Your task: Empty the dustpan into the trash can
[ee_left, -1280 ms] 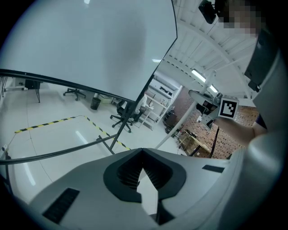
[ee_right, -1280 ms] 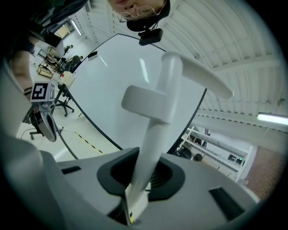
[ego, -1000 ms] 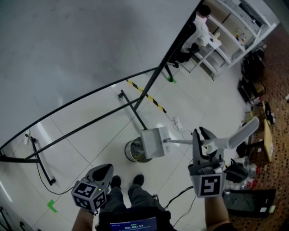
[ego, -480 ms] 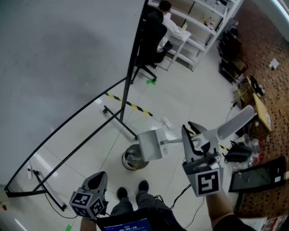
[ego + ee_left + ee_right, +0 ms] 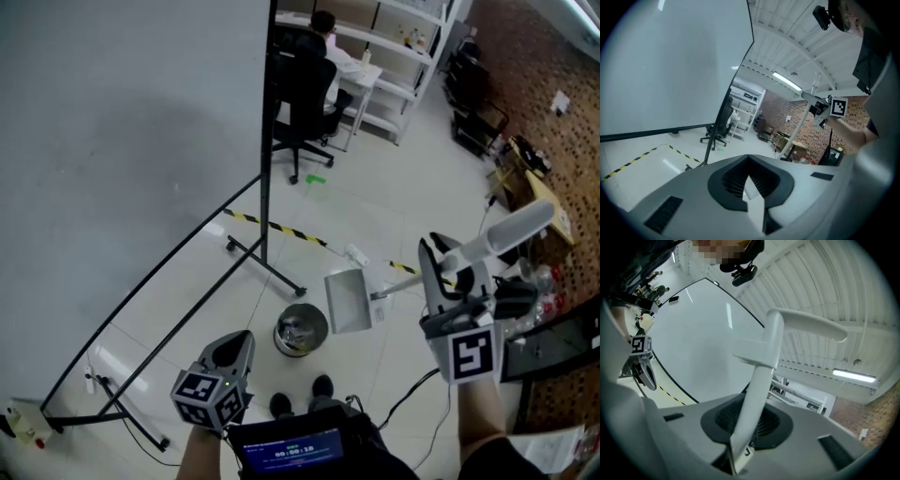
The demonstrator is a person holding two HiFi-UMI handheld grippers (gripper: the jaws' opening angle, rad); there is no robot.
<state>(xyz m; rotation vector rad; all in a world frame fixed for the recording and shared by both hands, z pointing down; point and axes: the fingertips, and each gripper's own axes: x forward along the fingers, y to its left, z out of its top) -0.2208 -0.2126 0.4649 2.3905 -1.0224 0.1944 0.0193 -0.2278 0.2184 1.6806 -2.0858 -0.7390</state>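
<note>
In the head view a white dustpan (image 5: 349, 302) hangs tilted over the floor, just right of a small round metal trash can (image 5: 301, 329) with litter inside. Its long white handle (image 5: 497, 239) runs up to the right through my right gripper (image 5: 441, 267), which is shut on it. The right gripper view shows the handle (image 5: 761, 380) clamped between the jaws (image 5: 745, 427) and rising to its bent grip. My left gripper (image 5: 232, 349) is lower left of the can, shut with nothing in it; its own view (image 5: 749, 180) shows the same.
A large whiteboard on a black wheeled frame (image 5: 265, 141) stands behind the can. Yellow-black tape (image 5: 281, 228) and a power strip (image 5: 357, 255) lie on the floor. A person sits on an office chair (image 5: 305, 94) at a desk. Boxes and bags (image 5: 525, 281) crowd the right.
Both grippers have risen. The dustpan, which was over the trash can's mouth, now hangs higher and just right of it. The head view has swung towards the desk area.
</note>
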